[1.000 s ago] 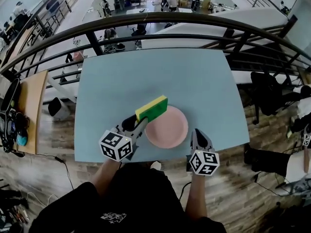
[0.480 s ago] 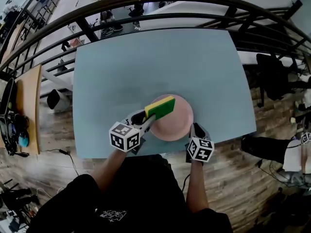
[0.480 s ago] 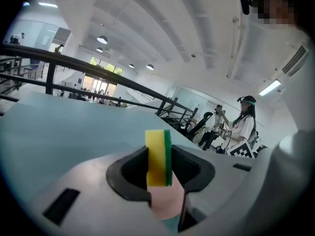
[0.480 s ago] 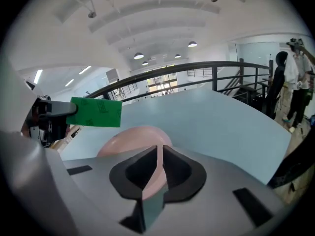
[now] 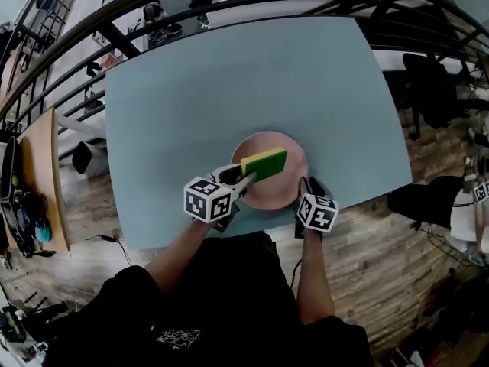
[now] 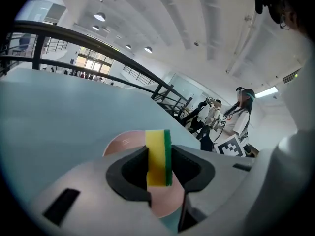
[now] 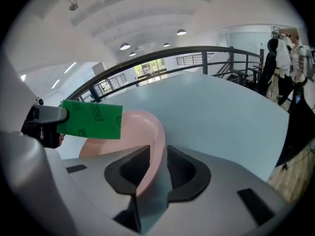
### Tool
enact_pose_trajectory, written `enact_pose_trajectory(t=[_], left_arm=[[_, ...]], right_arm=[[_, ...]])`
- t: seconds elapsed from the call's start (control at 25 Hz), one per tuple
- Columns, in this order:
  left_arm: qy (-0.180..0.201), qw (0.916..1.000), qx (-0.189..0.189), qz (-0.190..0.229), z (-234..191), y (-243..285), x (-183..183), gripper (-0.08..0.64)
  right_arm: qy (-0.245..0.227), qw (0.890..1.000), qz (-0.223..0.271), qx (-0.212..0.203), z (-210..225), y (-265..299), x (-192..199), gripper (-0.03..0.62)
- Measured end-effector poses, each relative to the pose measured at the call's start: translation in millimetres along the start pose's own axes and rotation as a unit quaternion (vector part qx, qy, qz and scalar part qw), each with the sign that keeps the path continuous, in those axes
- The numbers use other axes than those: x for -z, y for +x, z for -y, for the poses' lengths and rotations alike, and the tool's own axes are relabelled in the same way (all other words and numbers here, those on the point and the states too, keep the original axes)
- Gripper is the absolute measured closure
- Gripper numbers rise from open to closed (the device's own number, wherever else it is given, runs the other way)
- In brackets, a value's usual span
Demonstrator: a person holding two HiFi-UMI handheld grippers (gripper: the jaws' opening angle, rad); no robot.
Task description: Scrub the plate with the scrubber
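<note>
Tabletop is lying open beyond us; near its front edge our right gripper is pinching the plate by its rim, our left gripper clamping the sponge over it.

Black shirt, grey left gripper, right gripper

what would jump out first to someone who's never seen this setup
The yellow-and-green scrubber catches the eye first, clamped in the left gripper and held over the pink plate, which sits near the front edge of the pale blue table. Next comes the right gripper, its jaws closed on the plate's rim on the right side.
</note>
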State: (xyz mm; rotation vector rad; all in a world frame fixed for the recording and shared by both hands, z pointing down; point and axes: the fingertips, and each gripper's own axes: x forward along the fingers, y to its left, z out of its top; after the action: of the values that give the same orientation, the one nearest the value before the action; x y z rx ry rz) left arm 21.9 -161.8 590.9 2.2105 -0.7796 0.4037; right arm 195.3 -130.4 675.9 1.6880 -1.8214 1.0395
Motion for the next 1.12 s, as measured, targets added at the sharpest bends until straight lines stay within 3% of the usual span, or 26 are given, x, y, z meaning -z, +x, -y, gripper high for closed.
enact_pose_trajectory(t=[0.28,0.52,1.12], left_arm=[[-0.004,0.9986,0.031,-0.043,7,27,20,0.428],[-0.016,0.9968,0.044,-0.065,12,41,34,0.428],[-0.055,0.9961,0.043,-0.055,3,62,31,0.428]], right_arm=[[0.037,0.999,-0.02,0.01,4,13,15,0.546],[0.046,0.999,-0.019,0.014,4,16,16,0.552],[0.061,0.998,-0.012,0.029,12,21,15,0.568]])
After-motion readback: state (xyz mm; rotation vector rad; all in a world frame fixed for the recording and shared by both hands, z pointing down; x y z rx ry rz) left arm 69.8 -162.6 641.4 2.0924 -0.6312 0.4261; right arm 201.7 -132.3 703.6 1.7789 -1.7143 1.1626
